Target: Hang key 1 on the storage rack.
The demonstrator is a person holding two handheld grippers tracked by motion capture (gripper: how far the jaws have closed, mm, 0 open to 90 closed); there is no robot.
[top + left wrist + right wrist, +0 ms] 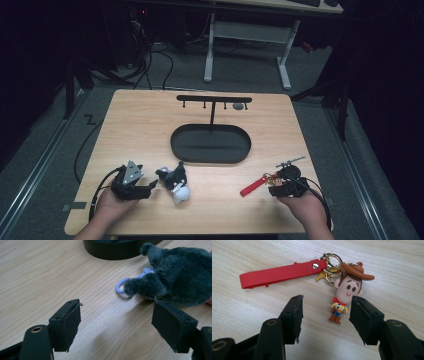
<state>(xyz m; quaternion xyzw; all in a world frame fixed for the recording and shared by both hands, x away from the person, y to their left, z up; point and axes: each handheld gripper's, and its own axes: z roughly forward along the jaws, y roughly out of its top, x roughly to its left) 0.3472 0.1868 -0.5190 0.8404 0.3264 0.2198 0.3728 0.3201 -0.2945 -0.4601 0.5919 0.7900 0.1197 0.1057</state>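
- High view: the left gripper [150,187] rests at the lower left of the wooden table [135,120], just beside a dark plush toy [176,183]; the right gripper [274,189] sits at the lower right, at a cowboy keychain [260,182].
- High view, centre: a black oval tray [210,144] with a hook stand [214,99] rising behind it.
- Left gripper view: jaws stand wide apart over bare wood; the plush toy [175,277] fills the upper right, the right-hand pad just short of it. A pale blue clasp [122,286] lies at its left end.
- Right gripper view: jaws apart, gripping nothing; the cowboy figure [345,293] lies between the two pads, nearer the right-hand one.
- Keychain axis: the red strap [279,273] runs toward the left of the frame, joined by gold rings [330,263] to the figure, whose hat points up and boots point down.
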